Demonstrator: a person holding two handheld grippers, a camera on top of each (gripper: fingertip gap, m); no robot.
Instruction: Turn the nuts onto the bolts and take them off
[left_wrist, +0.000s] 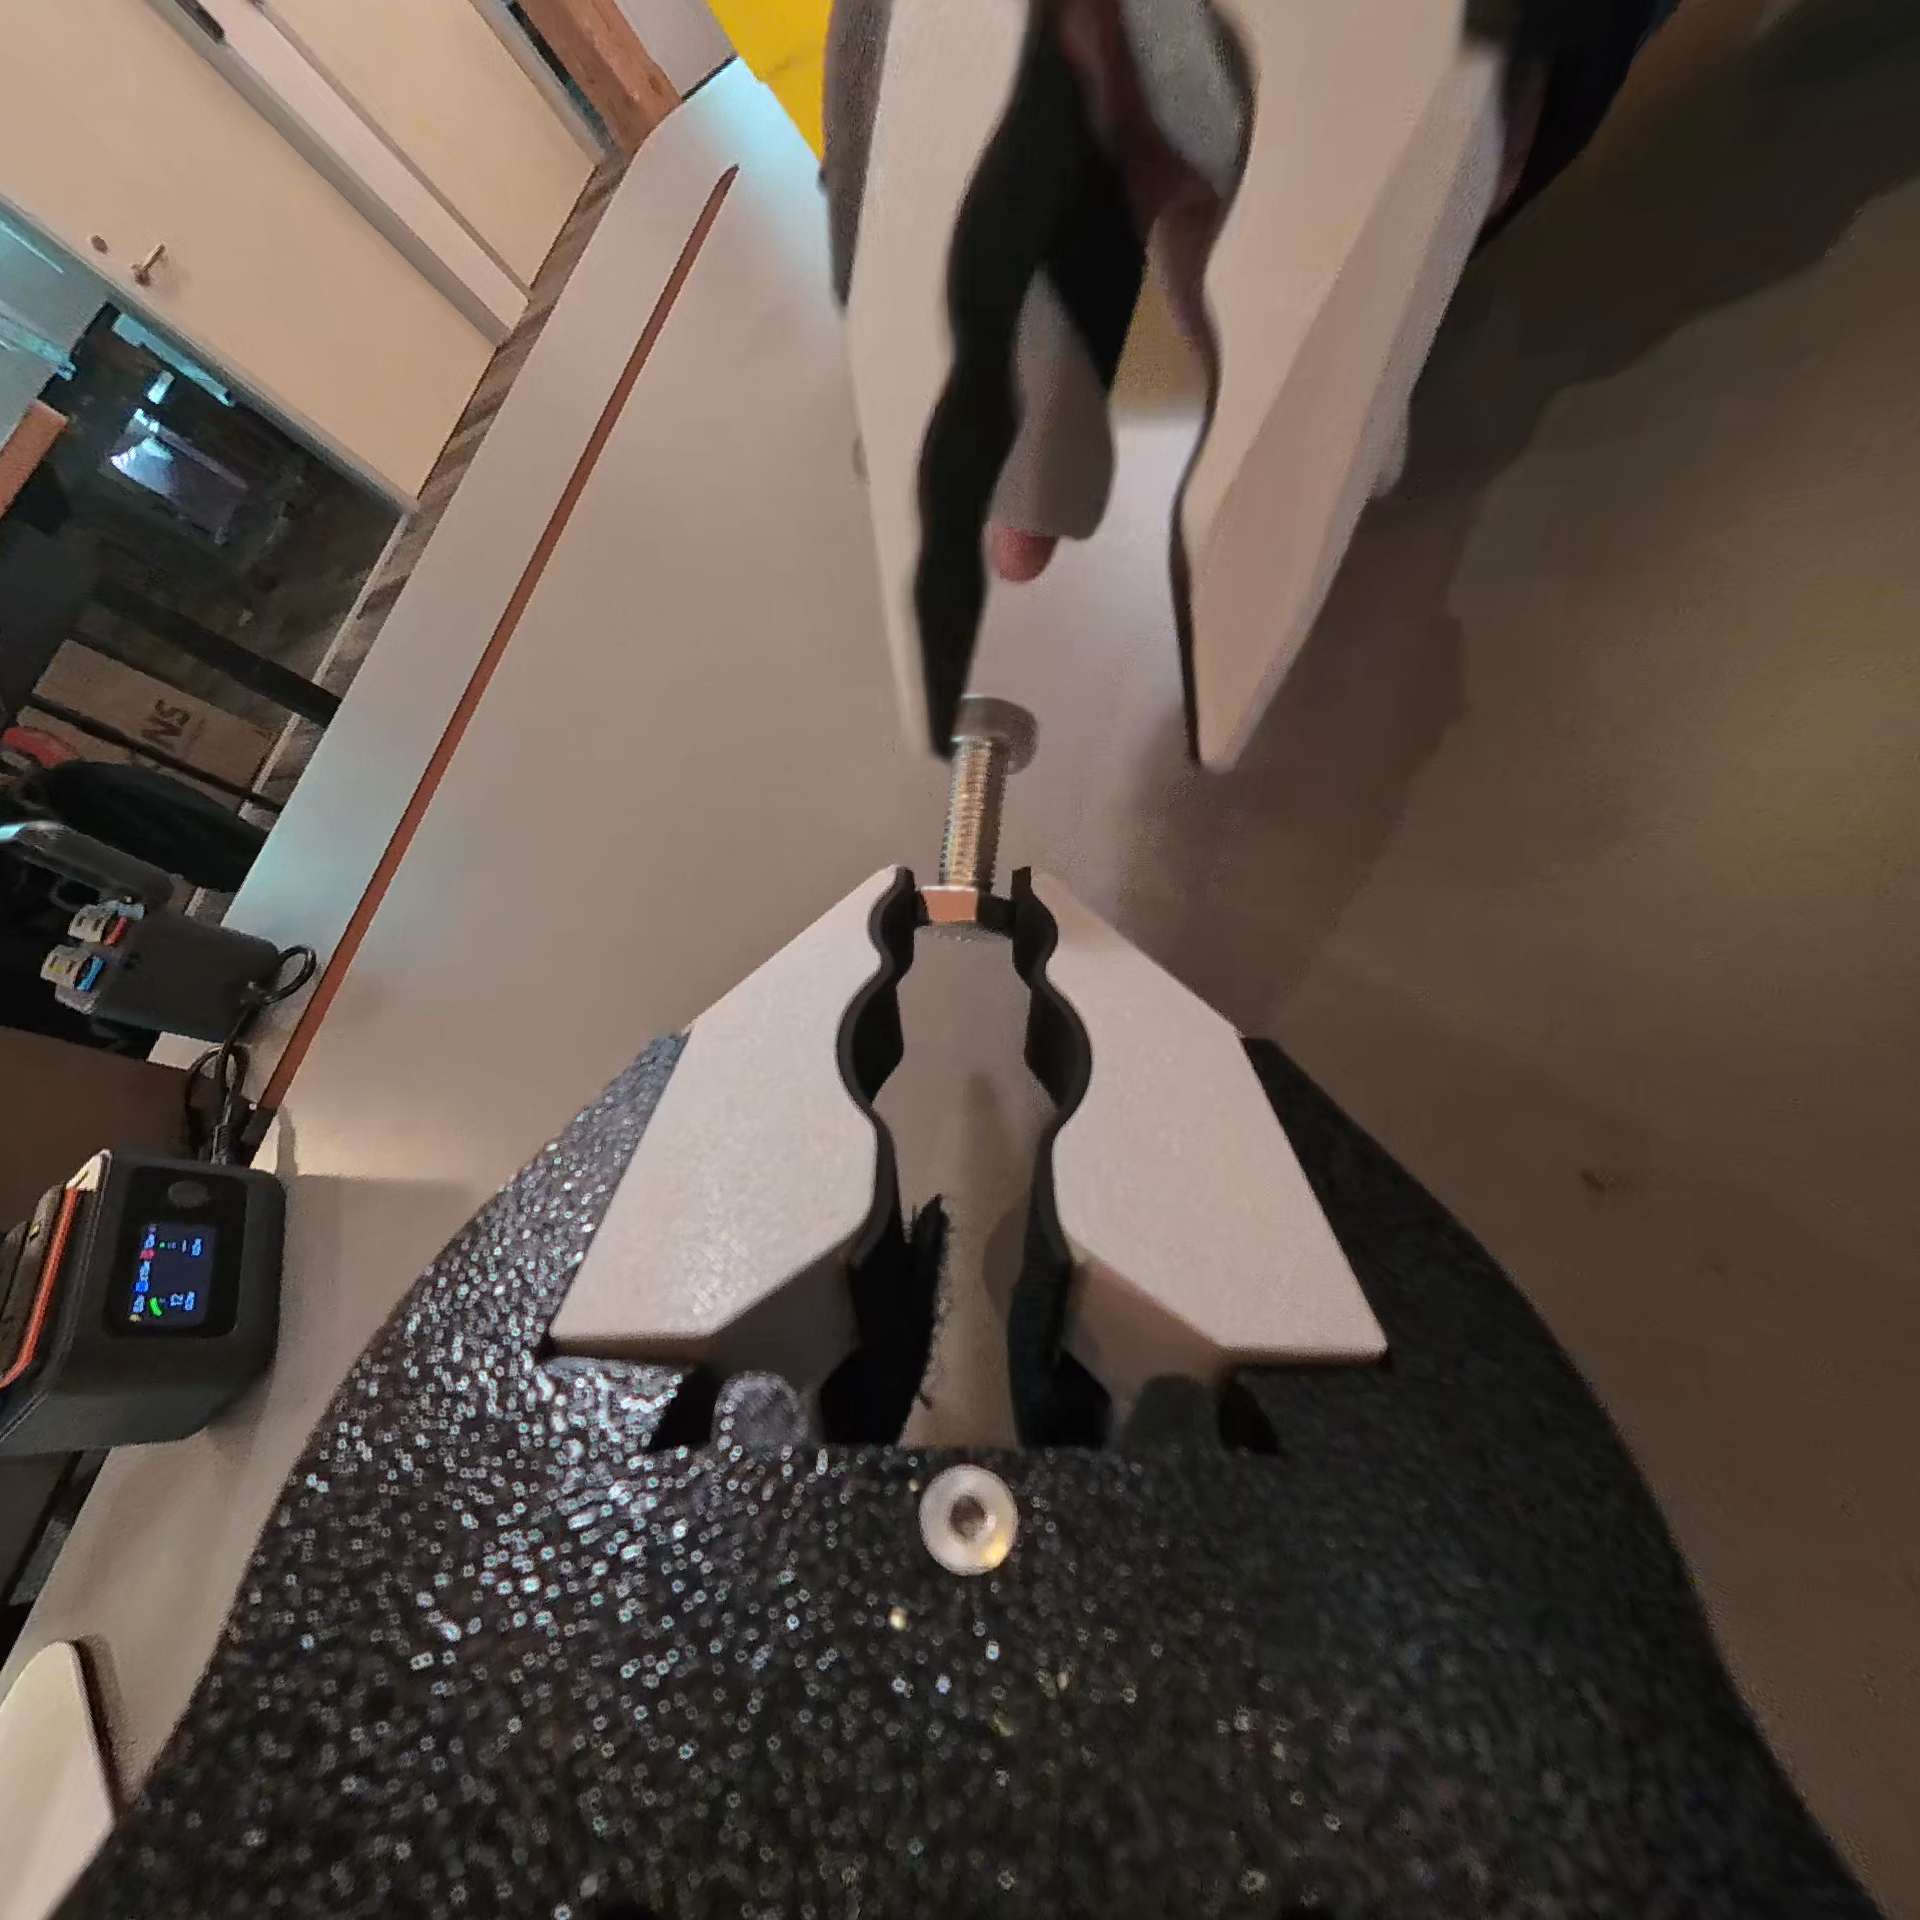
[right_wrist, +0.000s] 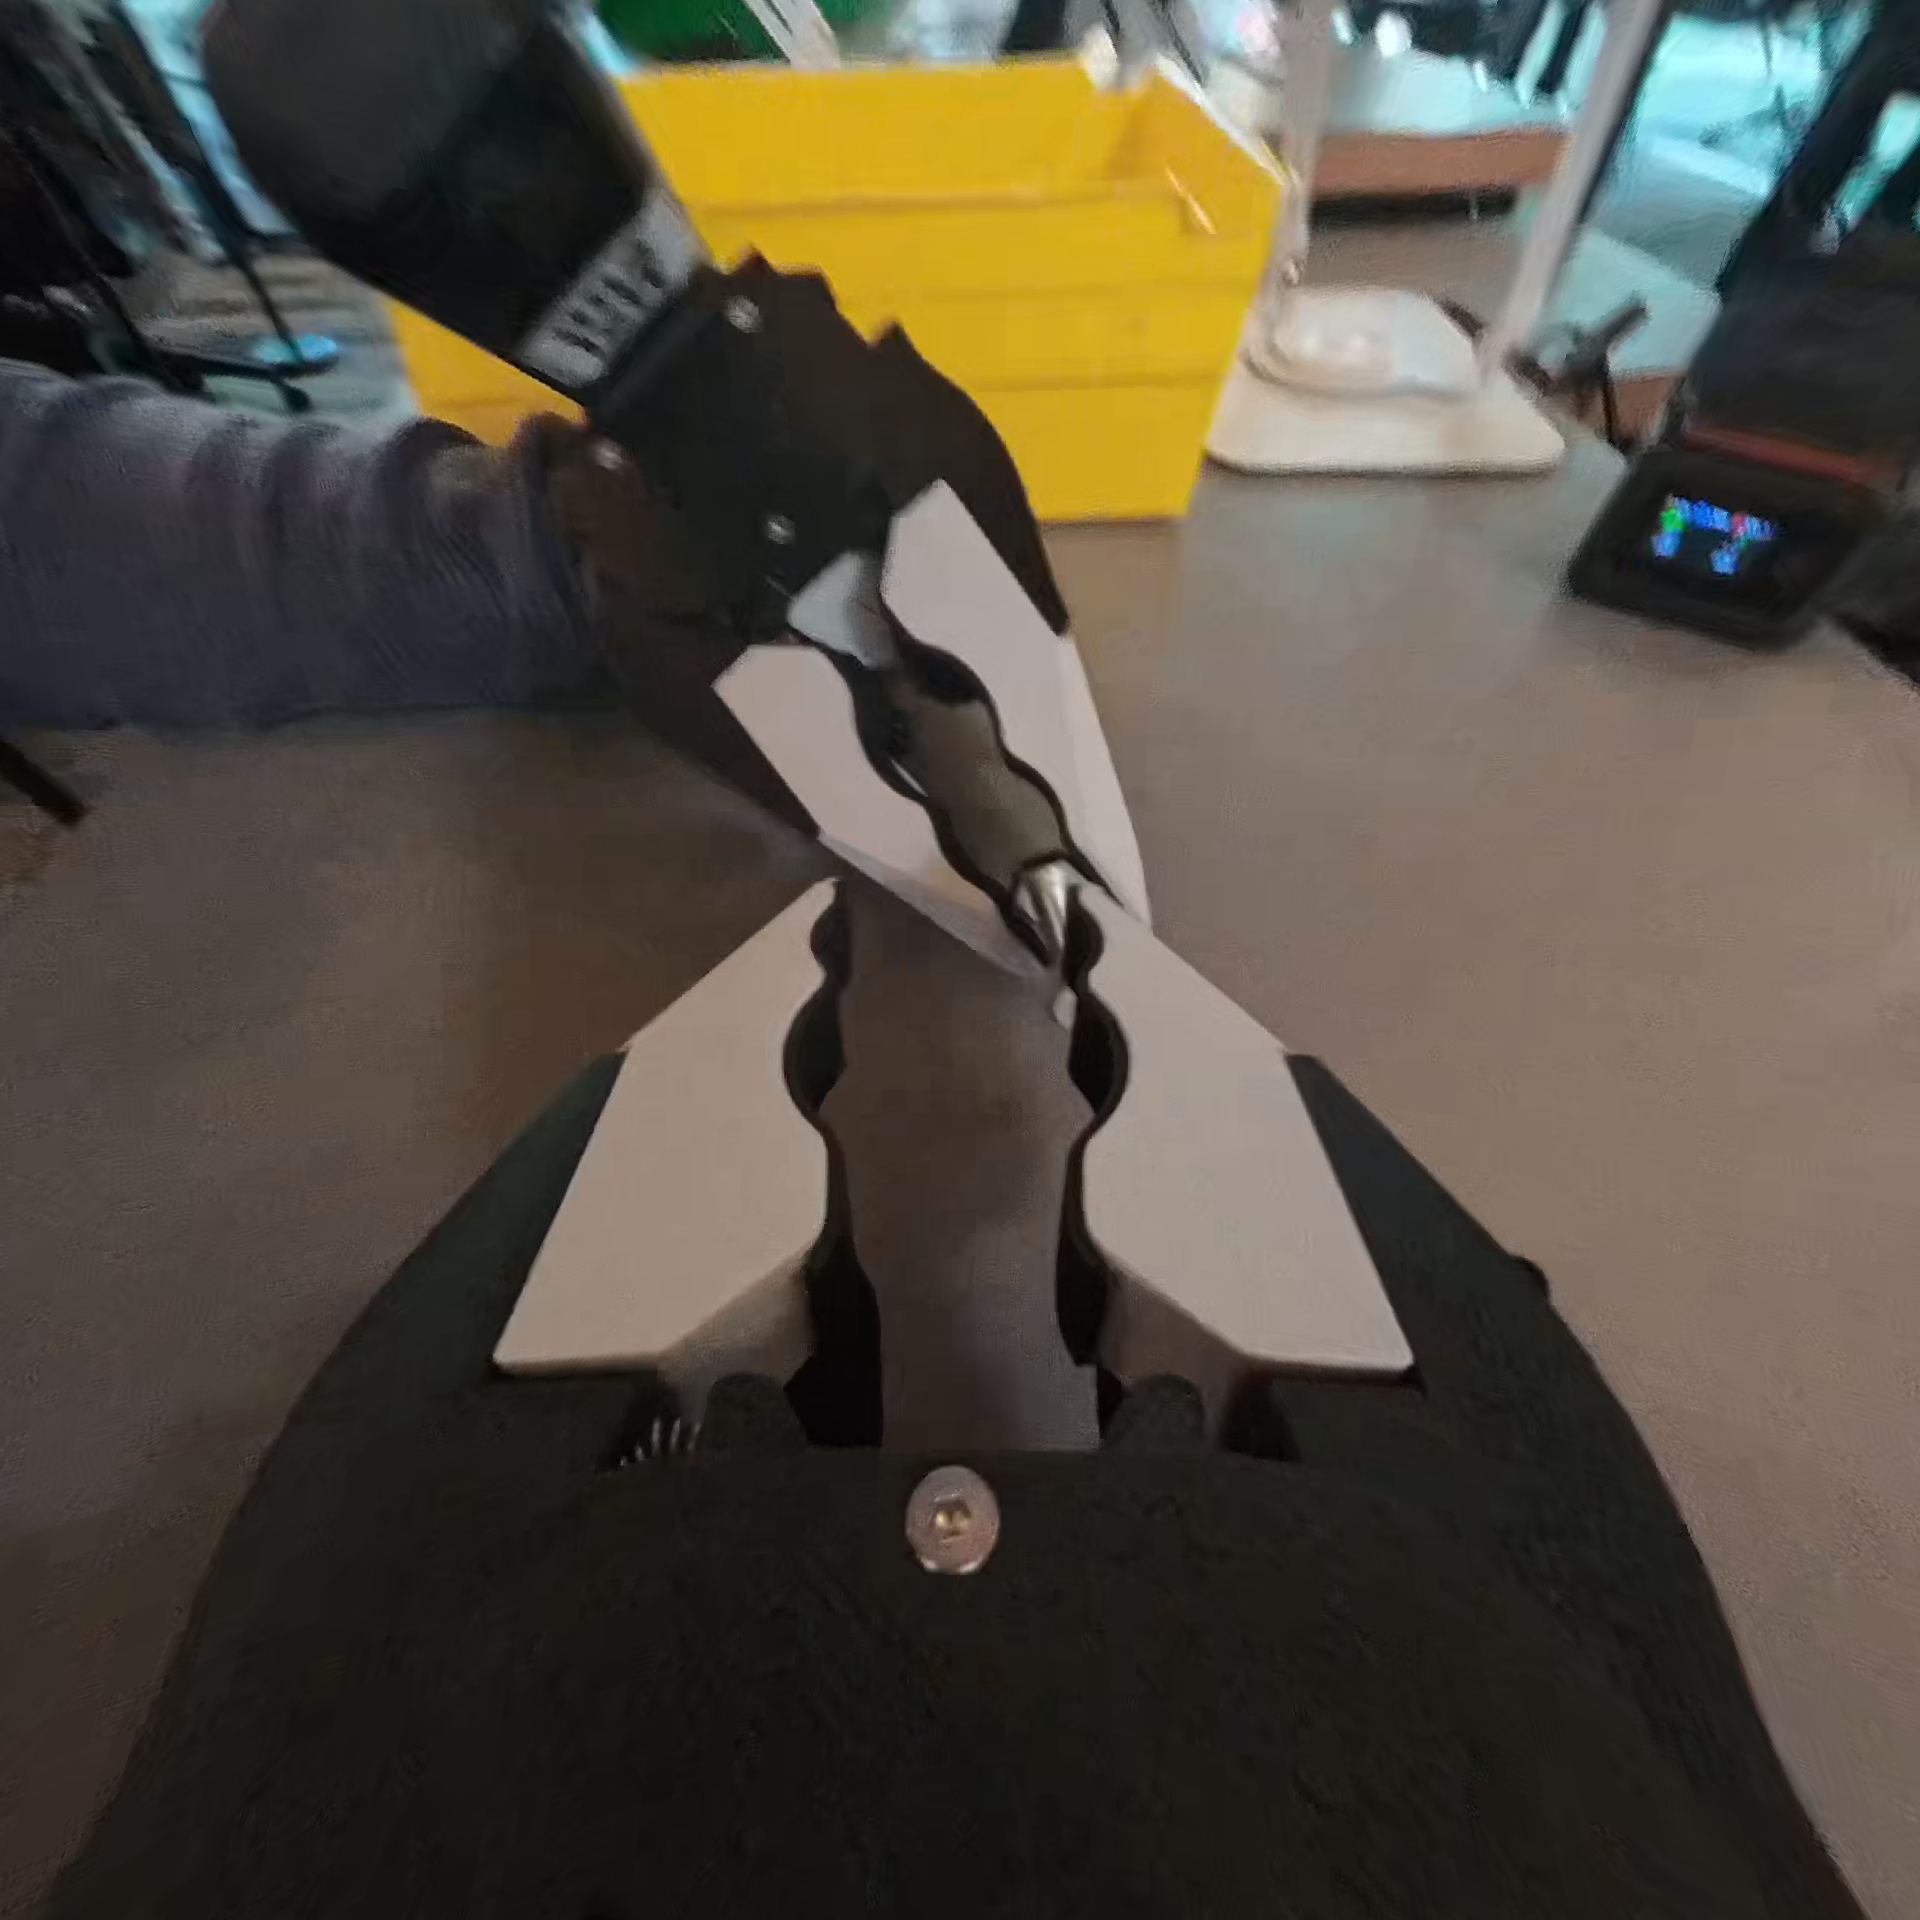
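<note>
Over the grey table, the right gripper hangs with fingers spread wide, holding nothing, its left finger beside the bolt head. The left gripper pinches the nut threaded on that bolt. Best to centre the head between the fingers before closing and turning.

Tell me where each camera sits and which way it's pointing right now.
Left wrist view: on the left tongs, looking along them at the nut they pinch, its bolt and the open right tongs beyond.
Right wrist view: on the right tongs, facing the left tongs, a sleeve, a yellow bin.
Shared: both tongs and the bolt, seen from opposite ends.
</note>
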